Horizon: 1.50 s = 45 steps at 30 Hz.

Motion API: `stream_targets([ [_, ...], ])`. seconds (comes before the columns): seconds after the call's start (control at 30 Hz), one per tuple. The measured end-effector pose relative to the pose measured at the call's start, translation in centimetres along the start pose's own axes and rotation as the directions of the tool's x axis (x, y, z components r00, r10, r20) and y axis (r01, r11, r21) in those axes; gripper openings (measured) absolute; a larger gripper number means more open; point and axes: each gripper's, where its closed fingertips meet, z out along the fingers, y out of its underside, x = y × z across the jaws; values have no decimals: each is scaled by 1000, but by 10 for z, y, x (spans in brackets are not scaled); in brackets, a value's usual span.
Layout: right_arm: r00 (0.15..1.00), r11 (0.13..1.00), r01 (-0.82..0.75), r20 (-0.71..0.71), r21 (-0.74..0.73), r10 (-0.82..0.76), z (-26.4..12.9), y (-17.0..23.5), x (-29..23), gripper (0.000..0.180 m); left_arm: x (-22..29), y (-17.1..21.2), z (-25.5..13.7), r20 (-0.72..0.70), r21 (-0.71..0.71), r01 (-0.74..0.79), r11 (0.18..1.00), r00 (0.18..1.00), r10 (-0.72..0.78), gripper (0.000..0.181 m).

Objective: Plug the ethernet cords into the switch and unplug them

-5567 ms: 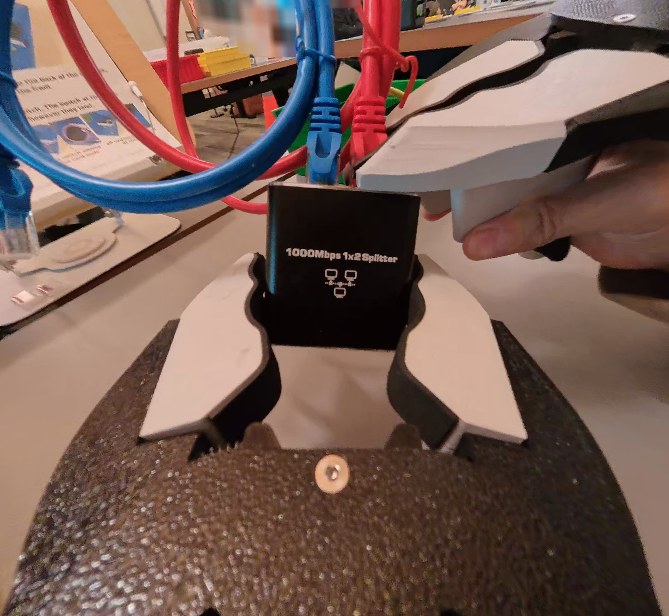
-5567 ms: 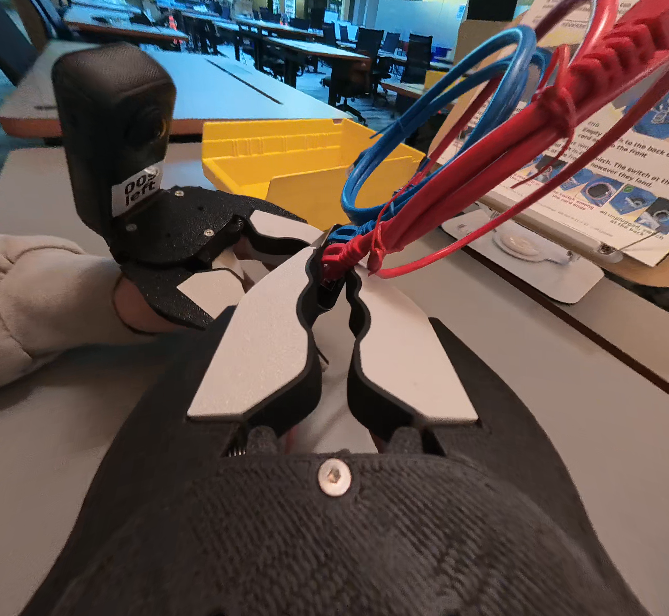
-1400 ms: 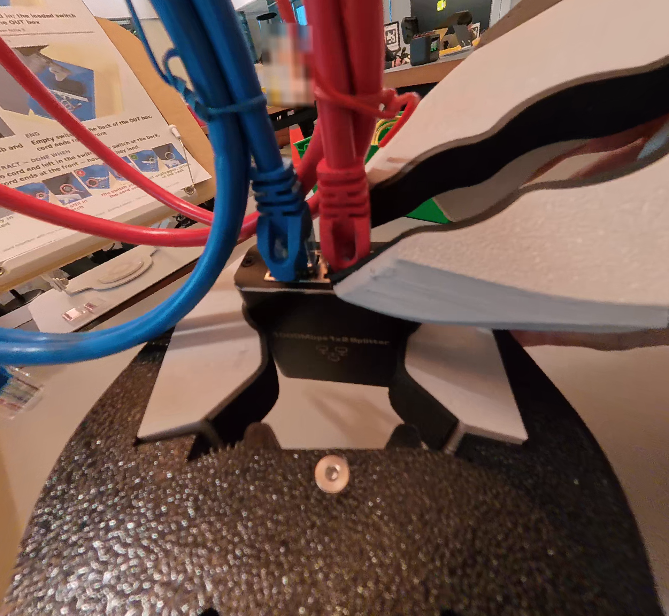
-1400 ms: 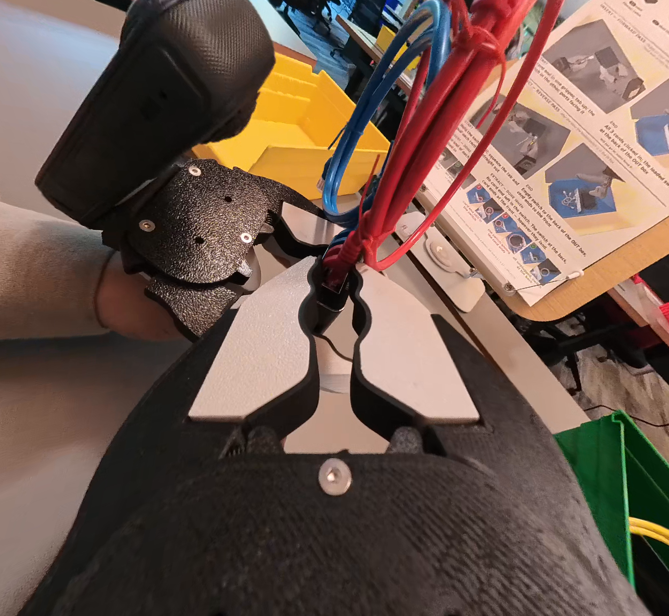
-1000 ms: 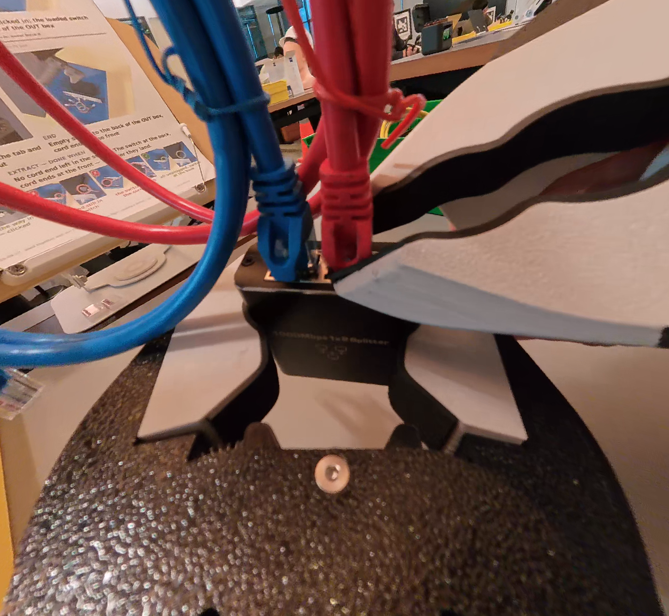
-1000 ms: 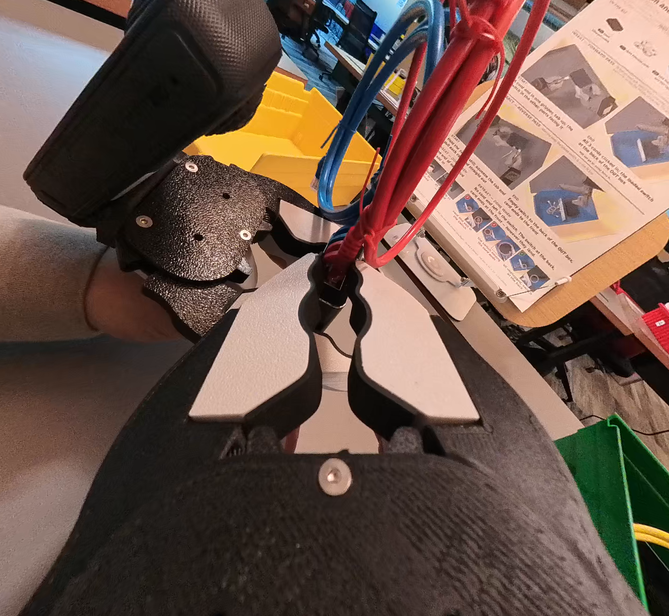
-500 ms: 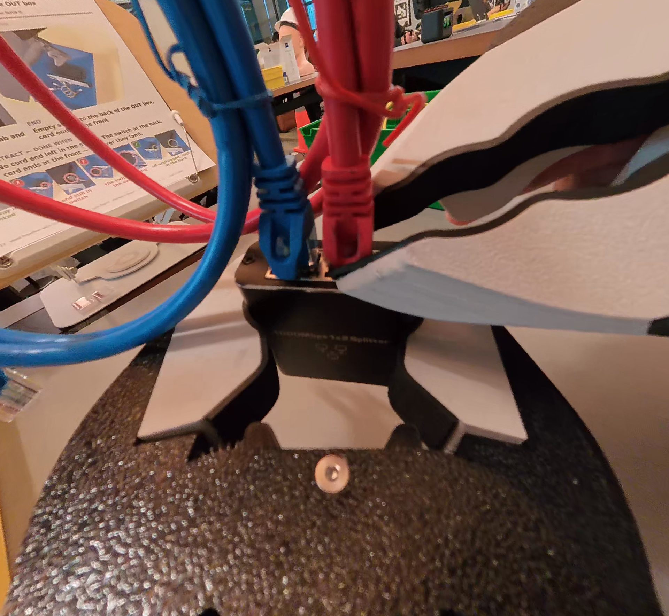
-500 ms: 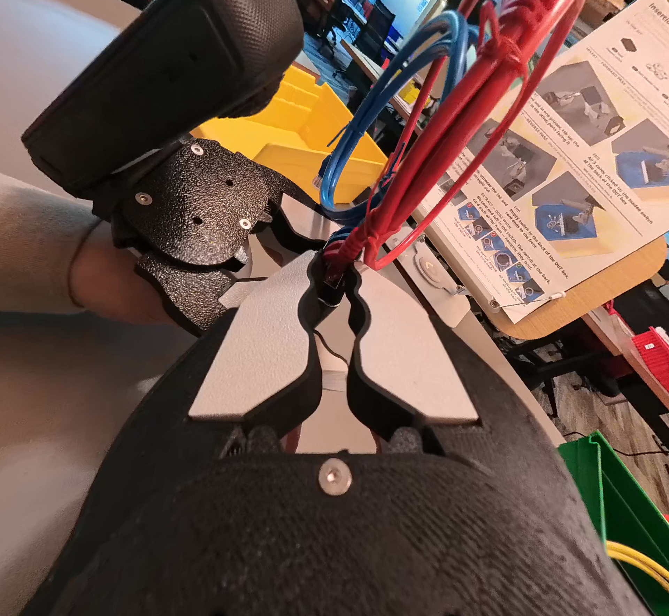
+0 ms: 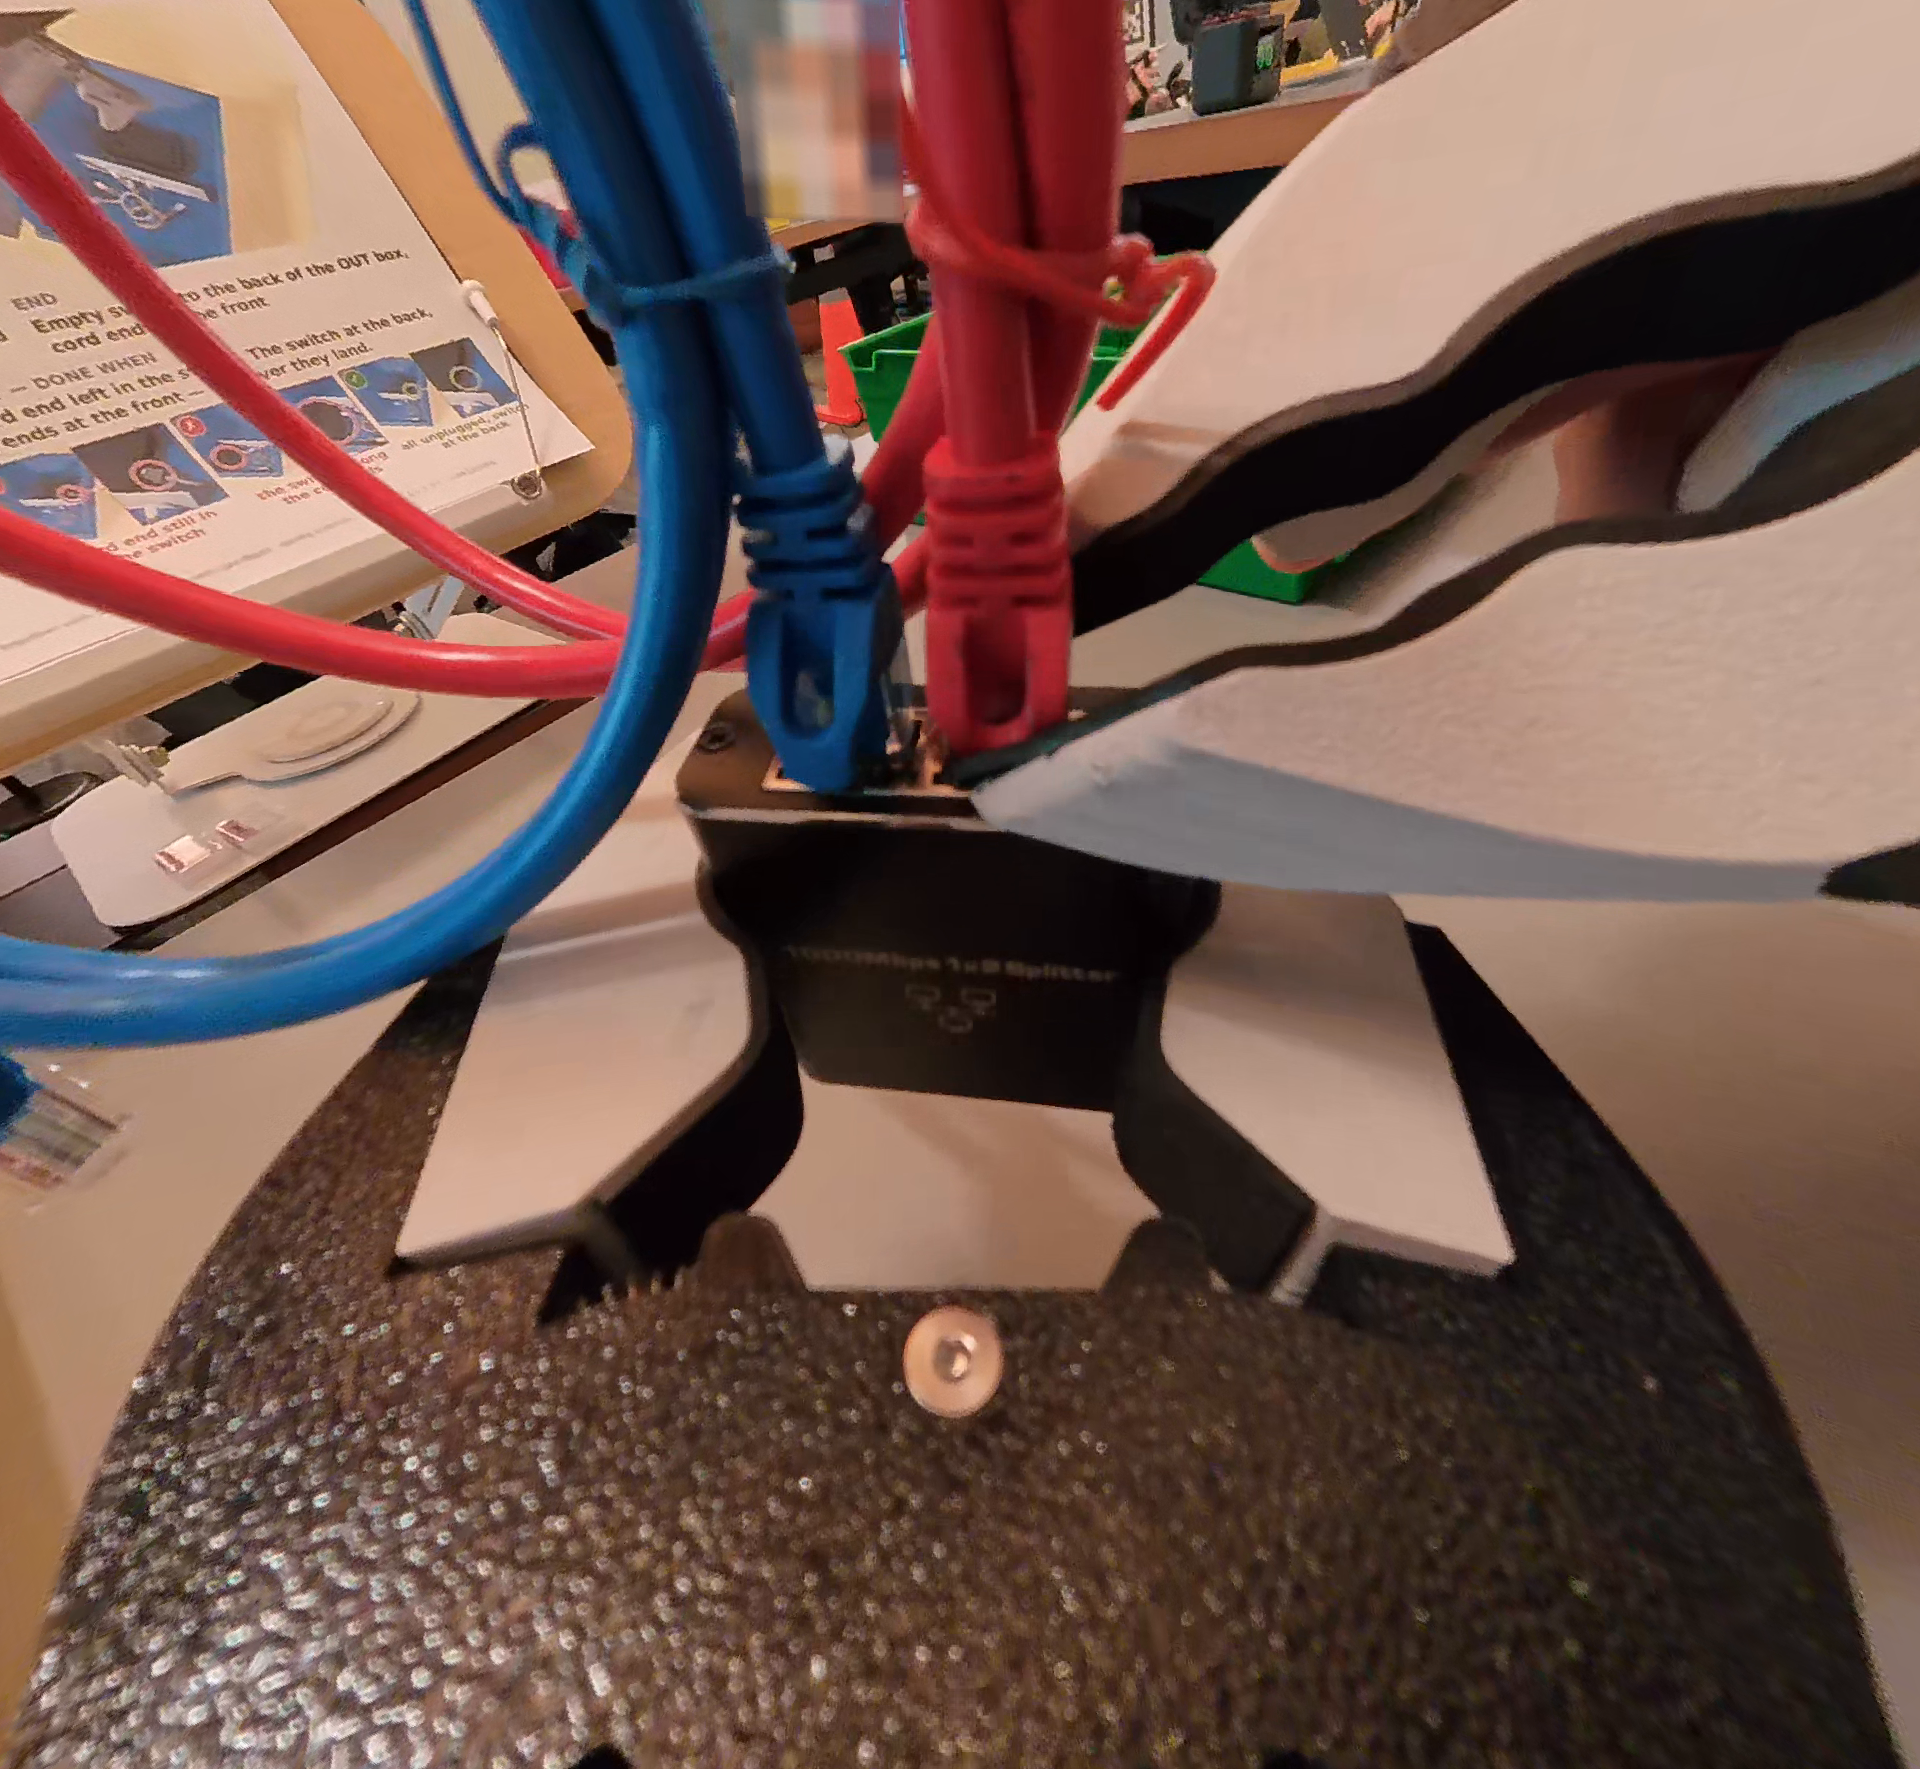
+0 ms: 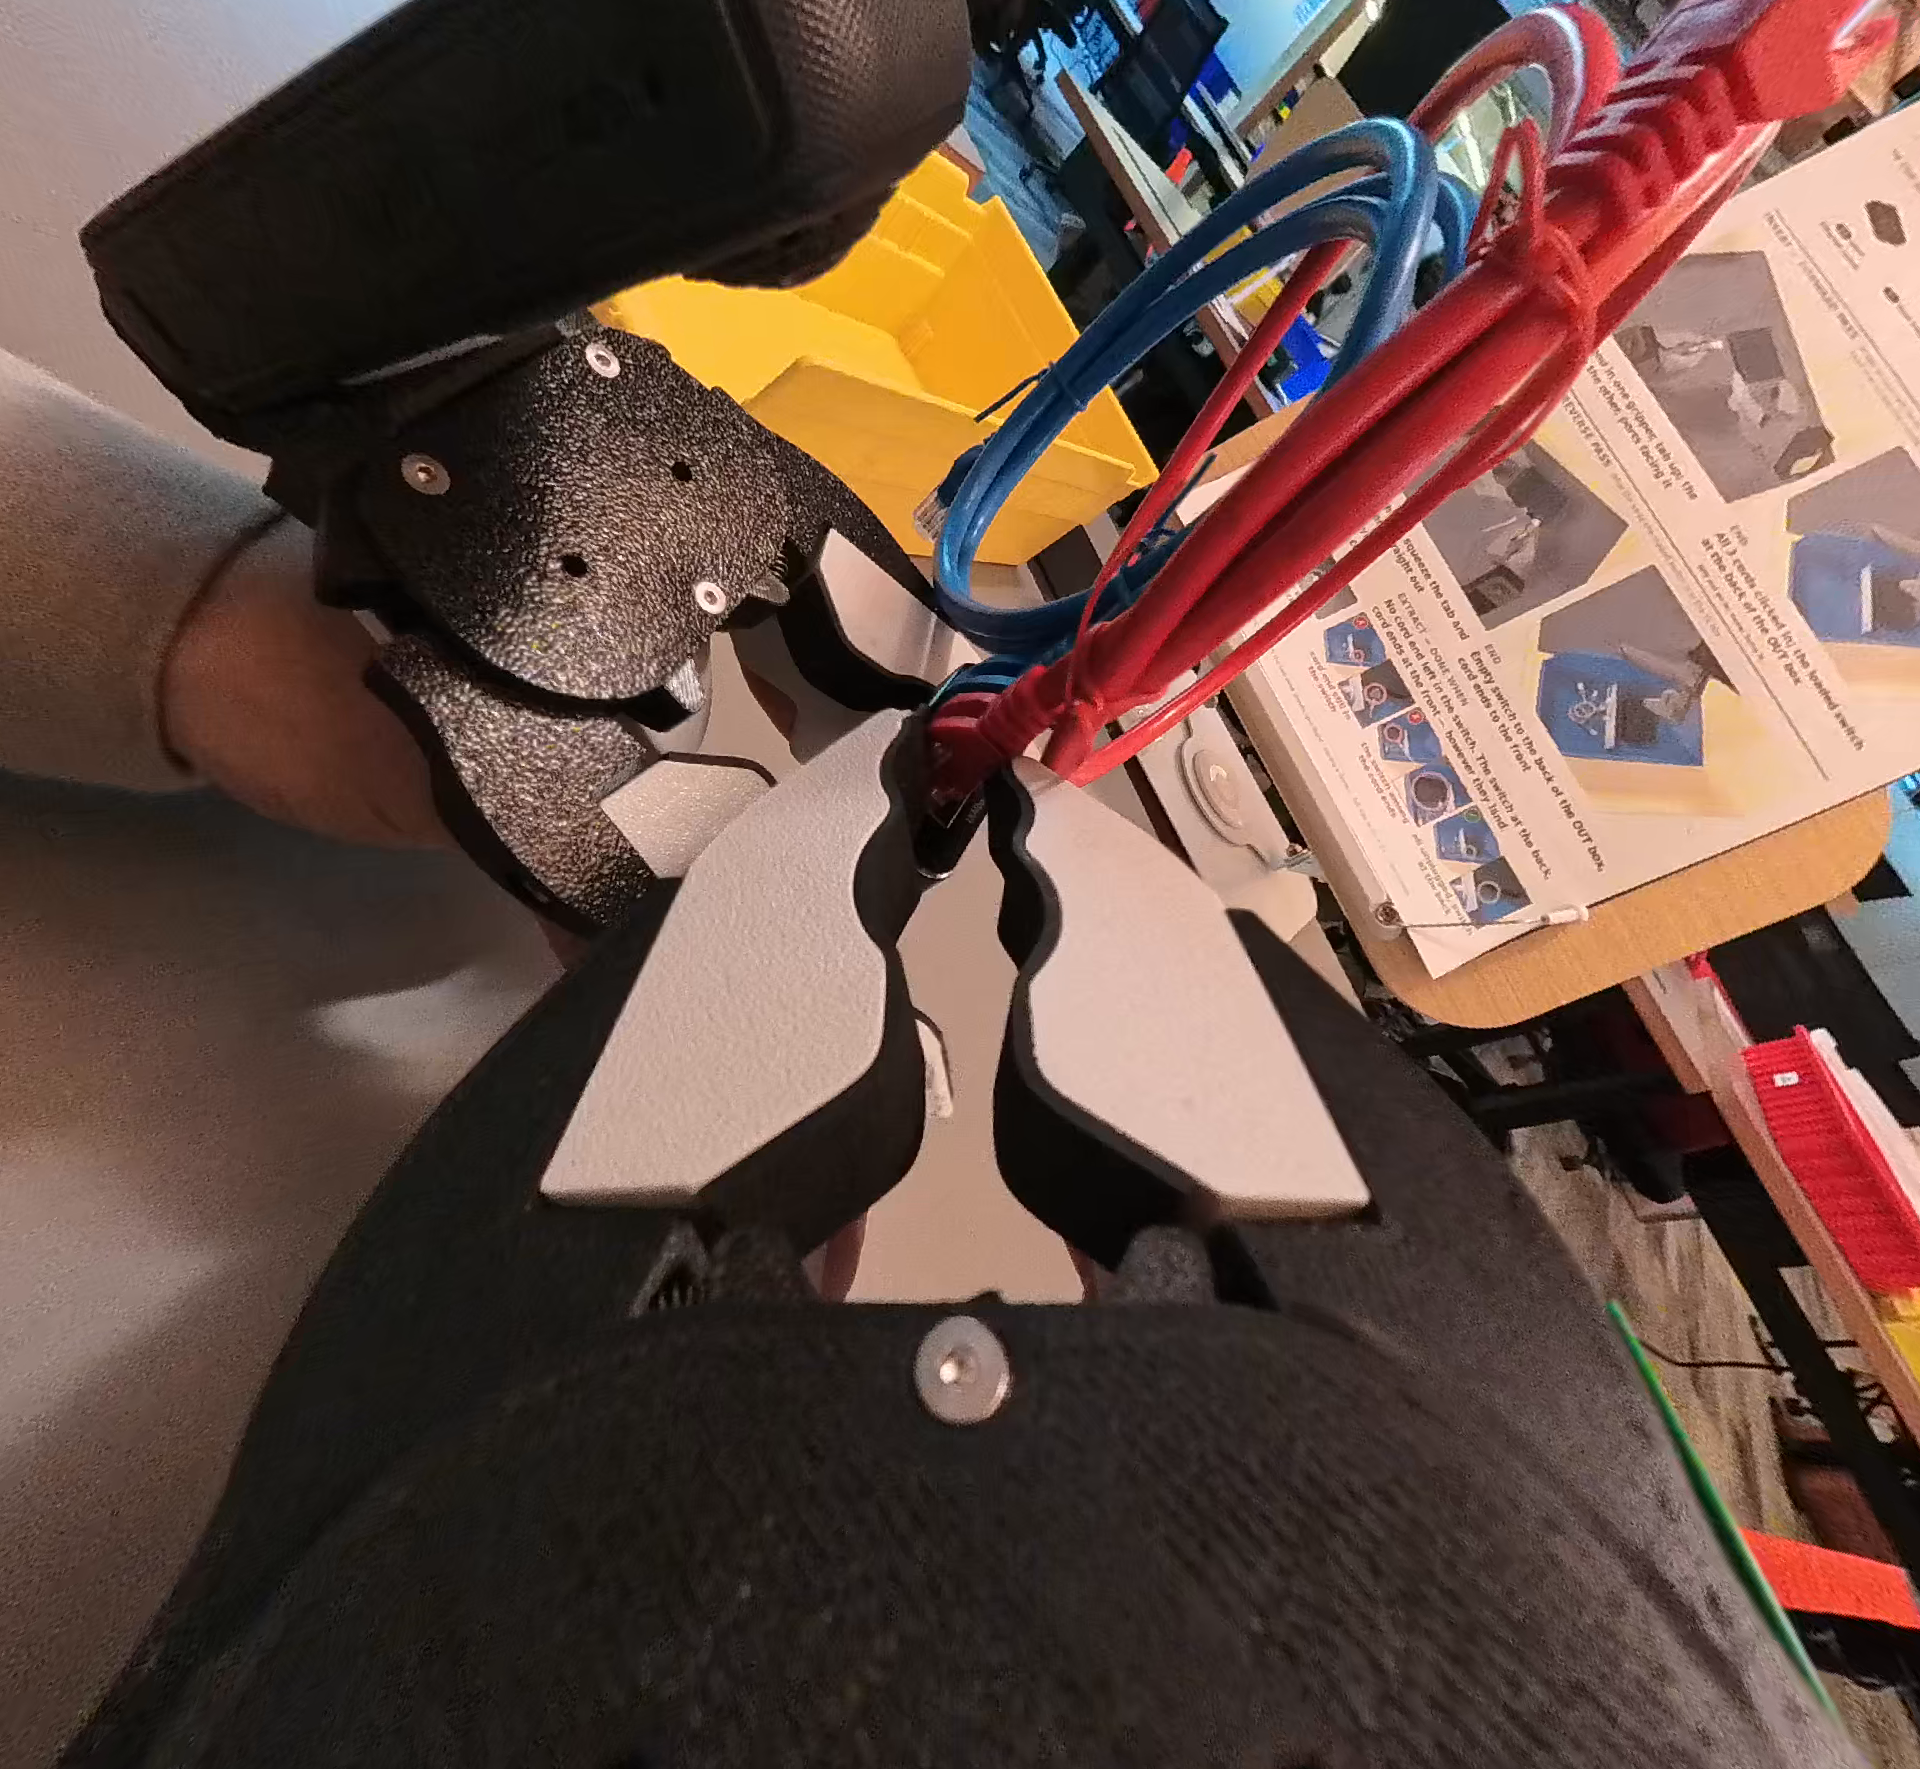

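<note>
Between flat grey fingers, boxy black switch, ribbed red plug.

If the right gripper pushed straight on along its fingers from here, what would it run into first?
The right gripper is shut on the red plug at its fingertips, where that plug enters the black switch held by the left gripper. Going on, it would probably press the plug sideways against the blue plug just beyond; depth is unclear.

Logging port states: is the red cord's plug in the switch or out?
In. The red plug stands with its nose seated in a top port of the black switch, beside the blue plug; the right gripper is closed on it.
</note>
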Motion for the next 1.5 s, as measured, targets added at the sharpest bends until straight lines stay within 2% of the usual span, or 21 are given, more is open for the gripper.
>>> stream_targets([
  [0.43, 990, 991, 135, 48, -17, -134, 5, -4, 2, 15, -8, -2, -2, 28, 12, 28, 1000, 999, -28, 75],
  [0.63, 997, 999, 5, 77, 41, -8, 4, -7, 3, 14, -19, -7, -8, 117, 30, -76, 997, 991, 72, 75],
  [0.87, 994, 995, 93, 51, 19, -94, 1, -8, 2, 14, -11, -9, -6, 73, 64, -31, 997, 997, 26, 75],
  [1.0, 997, 998, -1, 80, 55, -4, 1, -11, 3, 14, -19, -13, -11, 131, 68, -97, 993, 987, 88, 75],
  [1.17, 971, 970, -211, 137, 118, 195, 0, -13, 3, 12, -24, -16, -14, 175, 64, -152, 986, 975, 139, 76],
  [1.4, 985, 994, -98, 148, 48, 90, 4, -12, 3, 12, -27, -13, -14, 169, 60, -131, 990, 978, 119, 76],
  [1.5, 971, 986, -155, 191, 61, 141, 4, -14, 5, 12, -29, -16, -15, 186, 63, -139, 988, 975, 125, 76],
])
